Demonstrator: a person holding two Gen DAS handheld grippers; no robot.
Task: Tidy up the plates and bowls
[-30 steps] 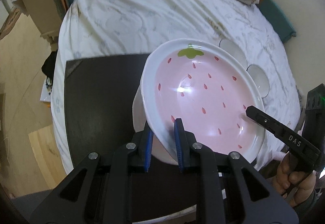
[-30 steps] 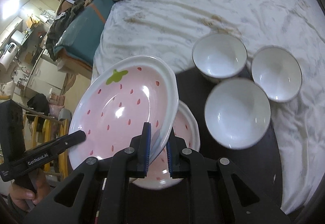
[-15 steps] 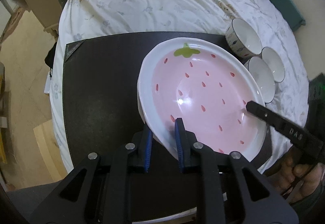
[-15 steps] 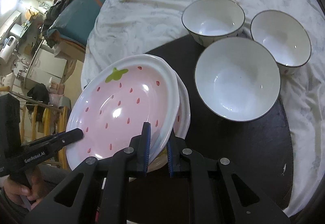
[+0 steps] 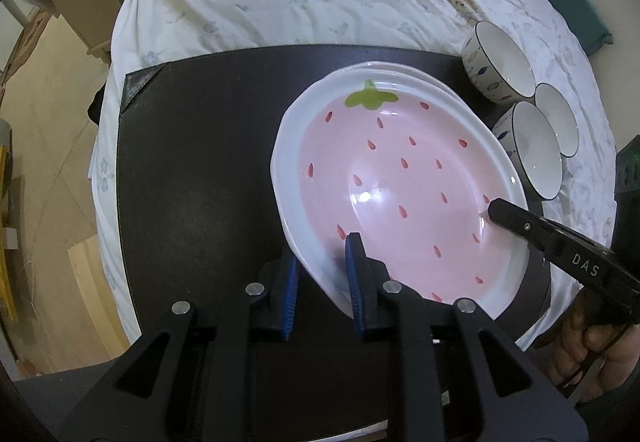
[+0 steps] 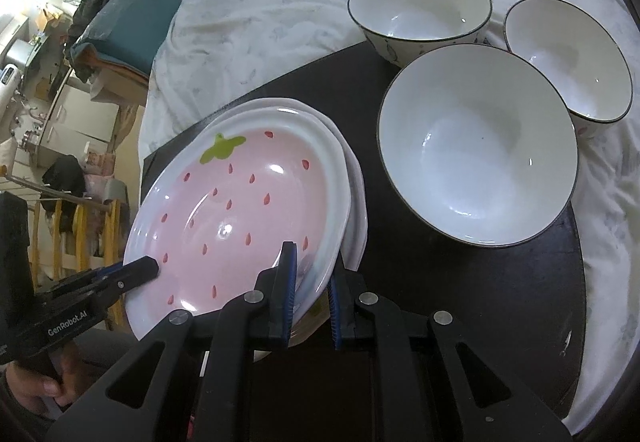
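Where the left wrist looks: left gripper parted astride strawberry plate rim at 6 o'clock, atop second plate on dark board; right wrist: right gripper likewise parted around rim at 5 o'clock, three white bowls toward 2 o'clock

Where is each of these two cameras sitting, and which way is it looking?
Left wrist: rides the left tool, looking along it over the strawberry plate toward three bowls; the right tool shows at right.
Right wrist: rides the right tool, facing the plate and bowls; the left tool and a hand show.
Shared: plate, bowls, dark mat.
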